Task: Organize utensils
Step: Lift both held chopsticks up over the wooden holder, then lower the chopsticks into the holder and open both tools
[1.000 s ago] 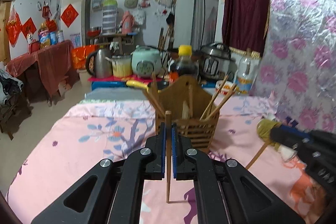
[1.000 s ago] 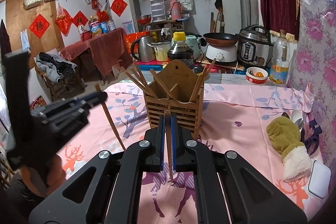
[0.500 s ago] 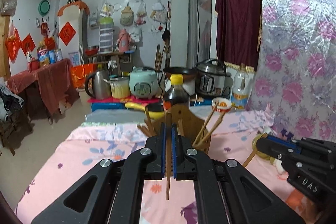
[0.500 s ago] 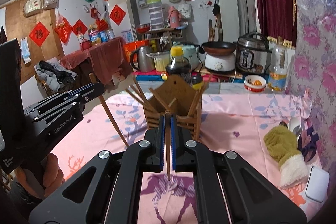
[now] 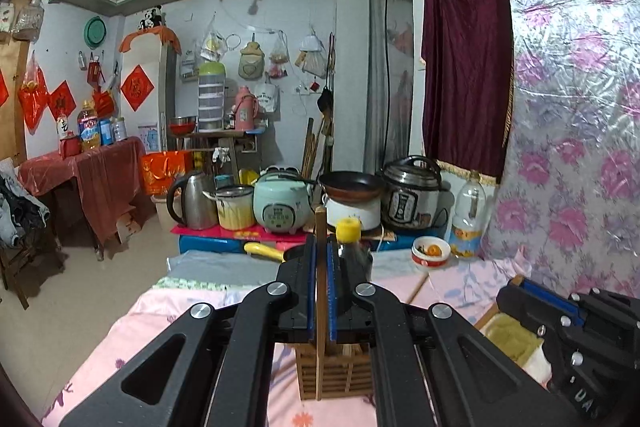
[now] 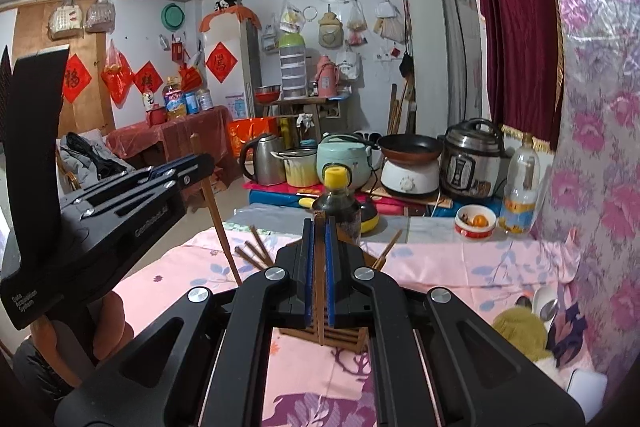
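My left gripper (image 5: pixel 320 259) is shut on an upright wooden chopstick (image 5: pixel 319 367), whose lower end hangs in front of the slatted wooden utensil holder (image 5: pixel 348 371) on the pink tablecloth. My right gripper (image 6: pixel 319 239) is shut on a second upright chopstick (image 6: pixel 320 331), just above and in front of the same holder (image 6: pixel 344 337). Several chopsticks (image 6: pixel 252 253) lean in the holder's left side. In the right wrist view, the left gripper (image 6: pixel 196 165) sits at the left with its chopstick (image 6: pixel 218 223) slanting down. The right gripper (image 5: pixel 520 293) shows at the right edge of the left wrist view.
A dark sauce bottle with a yellow cap (image 6: pixel 336 203) stands right behind the holder. A small bowl (image 6: pixel 476 223) and a plastic bottle (image 6: pixel 520 187) sit at the back right. A green mitten (image 6: pixel 520 327) and a spoon (image 6: pixel 548 303) lie right. Kettle, pots and cookers line the far edge.
Both grippers have risen with their chopsticks and tipped upward. The holder has sunk low in both views and is now mostly hidden behind the fingers.
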A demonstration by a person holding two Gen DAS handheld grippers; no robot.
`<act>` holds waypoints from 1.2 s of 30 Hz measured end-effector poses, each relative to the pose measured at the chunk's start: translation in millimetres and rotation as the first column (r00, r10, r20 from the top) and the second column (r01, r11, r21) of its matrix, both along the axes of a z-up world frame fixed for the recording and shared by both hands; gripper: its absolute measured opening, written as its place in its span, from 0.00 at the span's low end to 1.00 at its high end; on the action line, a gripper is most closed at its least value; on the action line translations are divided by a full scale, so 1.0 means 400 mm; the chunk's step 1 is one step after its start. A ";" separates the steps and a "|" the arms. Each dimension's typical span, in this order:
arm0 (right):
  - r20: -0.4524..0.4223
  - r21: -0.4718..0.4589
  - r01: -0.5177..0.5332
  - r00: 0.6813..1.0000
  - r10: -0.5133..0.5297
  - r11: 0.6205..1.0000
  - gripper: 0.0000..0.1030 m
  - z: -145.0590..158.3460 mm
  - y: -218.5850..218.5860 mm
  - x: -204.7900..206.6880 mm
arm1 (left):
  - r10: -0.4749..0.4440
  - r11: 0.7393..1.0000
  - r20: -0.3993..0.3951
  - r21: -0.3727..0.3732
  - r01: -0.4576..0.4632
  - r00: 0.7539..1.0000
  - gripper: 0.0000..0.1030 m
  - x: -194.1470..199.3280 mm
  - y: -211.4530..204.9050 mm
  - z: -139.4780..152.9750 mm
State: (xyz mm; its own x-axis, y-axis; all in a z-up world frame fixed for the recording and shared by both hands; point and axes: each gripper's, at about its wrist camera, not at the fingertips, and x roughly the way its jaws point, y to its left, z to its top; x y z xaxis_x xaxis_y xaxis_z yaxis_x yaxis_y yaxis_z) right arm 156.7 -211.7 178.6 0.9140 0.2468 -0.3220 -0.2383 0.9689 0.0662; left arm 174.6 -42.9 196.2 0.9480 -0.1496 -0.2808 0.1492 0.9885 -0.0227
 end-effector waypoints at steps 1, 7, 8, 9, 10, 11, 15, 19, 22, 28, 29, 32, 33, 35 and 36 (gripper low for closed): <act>0.002 -0.004 0.004 1.000 -0.004 1.000 0.06 0.003 0.003 0.008 | 0.001 1.000 0.003 -0.002 -0.001 1.000 0.05 0.012 -0.004 0.006; 0.015 0.031 0.018 1.000 -0.019 0.999 0.06 0.014 -0.012 0.067 | 0.012 1.000 0.033 -0.022 -0.011 0.999 0.05 0.079 -0.024 0.028; 0.016 0.040 0.021 1.000 -0.022 0.999 0.06 0.015 -0.015 0.076 | 0.015 1.000 0.036 -0.025 -0.014 0.999 0.05 0.088 -0.025 0.028; 0.018 0.061 0.026 0.999 -0.027 0.998 0.06 0.015 -0.023 0.088 | 0.017 0.999 0.036 -0.031 -0.016 0.999 0.05 0.099 -0.026 0.028; 0.020 0.075 0.029 0.999 -0.030 0.997 0.06 0.015 -0.028 0.095 | 0.018 0.999 0.034 -0.040 -0.017 0.999 0.05 0.110 -0.026 0.026; 0.022 0.091 0.031 0.999 -0.033 0.995 0.06 0.014 -0.030 0.099 | 0.018 0.999 0.031 -0.047 -0.017 0.999 0.05 0.118 -0.025 0.024; 0.067 0.159 0.057 0.995 -0.068 0.986 0.06 0.009 -0.049 0.117 | 0.037 0.997 0.040 -0.071 -0.034 0.998 0.05 0.150 -0.020 0.007; 0.120 0.193 0.097 0.985 -0.122 0.976 0.06 -0.021 -0.049 0.128 | 0.040 0.994 0.032 -0.105 -0.037 0.999 0.05 0.175 -0.006 -0.028; 0.125 0.164 0.113 0.983 -0.134 0.980 0.06 -0.053 -0.035 0.151 | 0.039 0.992 0.019 -0.123 -0.036 0.999 0.05 0.194 0.002 -0.061; 0.096 0.083 0.108 0.989 -0.116 0.991 0.06 -0.098 0.003 0.197 | 0.037 0.991 0.005 -0.126 -0.036 0.999 0.05 0.221 -0.001 -0.115; 0.087 0.077 0.107 0.990 -0.114 0.991 0.06 -0.104 0.008 0.203 | 0.033 0.991 -0.005 -0.128 -0.034 0.999 0.05 0.228 -0.001 -0.128; 0.043 0.068 0.094 0.994 -0.097 0.993 0.06 -0.125 0.016 0.226 | 0.016 0.991 -0.047 -0.132 -0.022 0.999 0.05 0.248 0.003 -0.161; 0.014 0.054 0.082 0.996 -0.083 0.995 0.06 -0.134 0.020 0.238 | 0.006 0.991 -0.066 -0.135 -0.015 0.998 0.06 0.254 0.008 -0.172; -0.018 0.047 0.075 0.997 -0.074 0.996 0.09 -0.147 0.024 0.250 | 0.000 0.988 -0.101 -0.151 -0.016 0.995 0.16 0.262 0.020 -0.184; -0.019 0.056 0.080 0.997 -0.079 0.995 0.16 -0.150 0.021 0.248 | 0.004 0.986 -0.106 -0.168 -0.022 0.994 0.41 0.260 0.033 -0.180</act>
